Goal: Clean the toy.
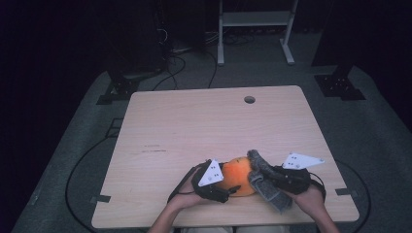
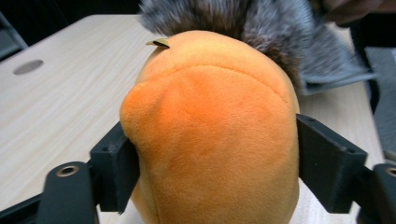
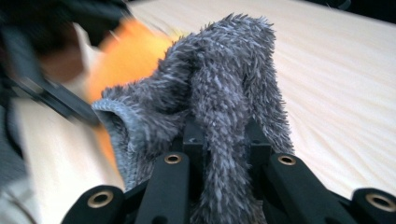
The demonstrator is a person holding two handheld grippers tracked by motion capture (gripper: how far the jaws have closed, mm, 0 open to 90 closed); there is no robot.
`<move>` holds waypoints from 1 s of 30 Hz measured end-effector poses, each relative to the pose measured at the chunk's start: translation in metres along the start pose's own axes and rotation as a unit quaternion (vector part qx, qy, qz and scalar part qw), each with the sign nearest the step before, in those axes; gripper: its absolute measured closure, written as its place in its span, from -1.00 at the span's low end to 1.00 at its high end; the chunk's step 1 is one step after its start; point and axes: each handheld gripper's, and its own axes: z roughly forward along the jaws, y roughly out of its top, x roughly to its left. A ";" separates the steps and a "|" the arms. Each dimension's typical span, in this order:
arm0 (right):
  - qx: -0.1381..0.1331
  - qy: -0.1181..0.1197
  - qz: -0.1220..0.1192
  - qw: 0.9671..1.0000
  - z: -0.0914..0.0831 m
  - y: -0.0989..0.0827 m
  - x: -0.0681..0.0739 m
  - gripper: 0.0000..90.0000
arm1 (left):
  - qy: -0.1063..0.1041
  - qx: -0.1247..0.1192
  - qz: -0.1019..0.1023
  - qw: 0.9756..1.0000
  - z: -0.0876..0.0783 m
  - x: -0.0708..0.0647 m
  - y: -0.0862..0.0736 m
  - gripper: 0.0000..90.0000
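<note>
An orange plush toy (image 1: 239,175) sits near the front edge of the wooden table (image 1: 204,126). My left gripper (image 1: 231,182) comes in from its left. In the left gripper view, the black pads (image 2: 116,163) press into both sides of the orange plush toy (image 2: 210,130), so the left gripper (image 2: 210,161) is shut on it. A grey fuzzy cloth (image 1: 266,187) drapes against the toy's right side. My right gripper (image 1: 265,175) holds it. In the right gripper view, the right gripper (image 3: 223,135) is shut on a fold of the grey fuzzy cloth (image 3: 224,74), with the toy (image 3: 130,51) blurred behind.
A round cable hole (image 1: 249,99) lies at the table's far edge. The wood beyond the toy is bare. Past the table, cables (image 1: 170,73) run over the grey floor. A white frame stand (image 1: 255,19) and black stand bases (image 1: 340,85) sit there too.
</note>
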 end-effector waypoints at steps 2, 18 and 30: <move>0.002 0.006 0.023 1.000 0.001 -0.005 -0.006 0.67 | -0.001 0.000 -0.008 1.000 0.000 0.002 -0.001 -0.54; -0.027 0.009 -0.005 1.000 0.010 -0.003 0.000 0.63 | 0.003 0.007 -0.068 0.998 -0.003 0.011 0.000 -0.57; -0.068 0.025 0.043 0.996 -0.003 0.002 -0.010 0.64 | -0.014 0.011 -0.016 1.000 -0.005 0.003 -0.004 -0.60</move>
